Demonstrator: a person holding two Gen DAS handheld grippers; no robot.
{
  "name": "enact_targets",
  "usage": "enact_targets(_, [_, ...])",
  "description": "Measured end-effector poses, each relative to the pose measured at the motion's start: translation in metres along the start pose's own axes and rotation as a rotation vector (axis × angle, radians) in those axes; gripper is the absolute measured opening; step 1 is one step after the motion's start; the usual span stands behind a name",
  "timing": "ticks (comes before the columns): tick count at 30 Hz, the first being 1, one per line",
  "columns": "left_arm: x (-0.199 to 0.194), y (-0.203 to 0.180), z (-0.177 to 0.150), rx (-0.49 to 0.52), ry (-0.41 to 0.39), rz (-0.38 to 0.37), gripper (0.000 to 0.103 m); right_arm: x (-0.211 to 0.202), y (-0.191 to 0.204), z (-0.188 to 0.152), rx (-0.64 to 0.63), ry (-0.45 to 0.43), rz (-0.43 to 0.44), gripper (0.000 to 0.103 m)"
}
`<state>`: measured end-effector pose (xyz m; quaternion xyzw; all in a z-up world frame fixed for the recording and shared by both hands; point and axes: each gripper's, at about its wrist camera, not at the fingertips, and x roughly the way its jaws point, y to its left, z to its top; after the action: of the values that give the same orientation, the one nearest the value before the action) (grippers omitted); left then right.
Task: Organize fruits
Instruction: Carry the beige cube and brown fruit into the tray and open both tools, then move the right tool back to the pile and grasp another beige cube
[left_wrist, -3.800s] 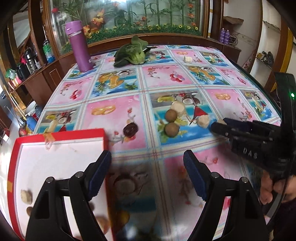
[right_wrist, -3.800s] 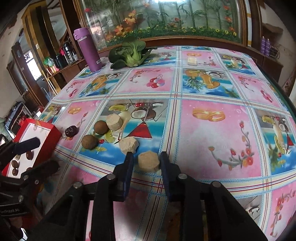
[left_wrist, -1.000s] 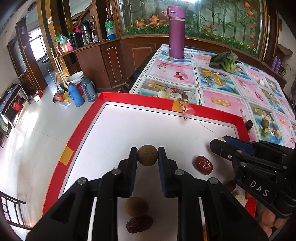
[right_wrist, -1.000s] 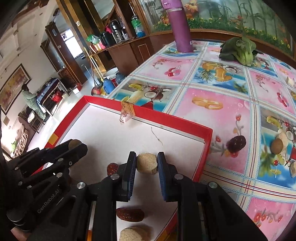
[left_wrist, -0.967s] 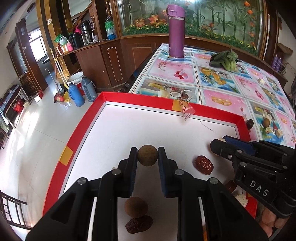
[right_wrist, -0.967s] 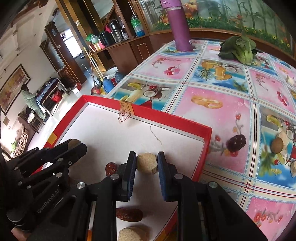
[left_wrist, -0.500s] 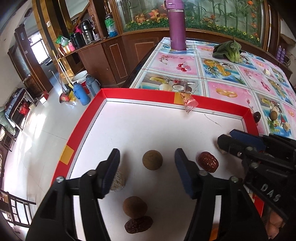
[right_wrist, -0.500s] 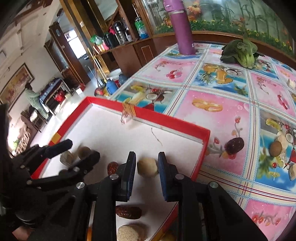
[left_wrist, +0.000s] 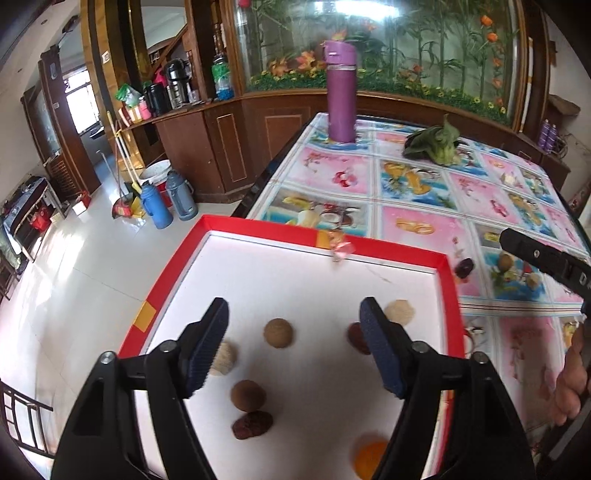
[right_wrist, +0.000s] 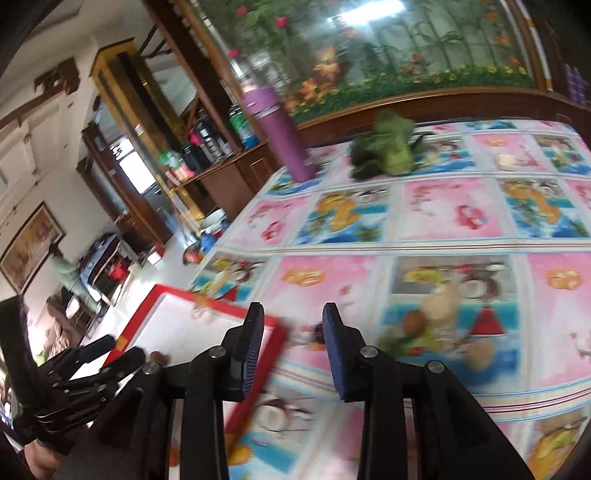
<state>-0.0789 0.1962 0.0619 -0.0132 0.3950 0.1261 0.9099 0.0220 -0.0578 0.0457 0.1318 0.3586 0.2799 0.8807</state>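
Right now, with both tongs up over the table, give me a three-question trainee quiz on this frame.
1. True or false: the left tongs are shut on a fruit.
2. Where does the dark date nearest the red tray lie? A) inside the tray B) on the tablecloth beside the tray C) by the purple bottle
3. Fill in: the leafy thing at the table's far end is a ____ vegetable.

Key: 1 false, they are open over the tray. 2 B. 3 green.
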Motion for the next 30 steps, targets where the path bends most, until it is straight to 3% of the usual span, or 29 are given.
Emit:
enact_targets(7, [-0.013,-0.035,-0.012,0.062,0.007,-0.067,0.081,-0.033,-0.065,0.007,0.152,-0.060,-0.085,0.032])
enact_targets(12, [-0.019,-0.061,-0.028,0.112,0.036,-0.124,0.087,-0.040,-0.085,0.008,0.242,-0.089,-0.127,0.043])
enact_targets(23, [-0.032,-0.092,-0.044,0.184,0.047,-0.130,0.088,-0.029,-0.093,0.006,0.263,-0.004,-0.077,0.043])
enact_targets(30, [-0.028,-0.104,-0.042,0.206,0.064,-0.123,0.089,-0.015,-0.092,0.001,0.247,0.112,-0.066,0.043])
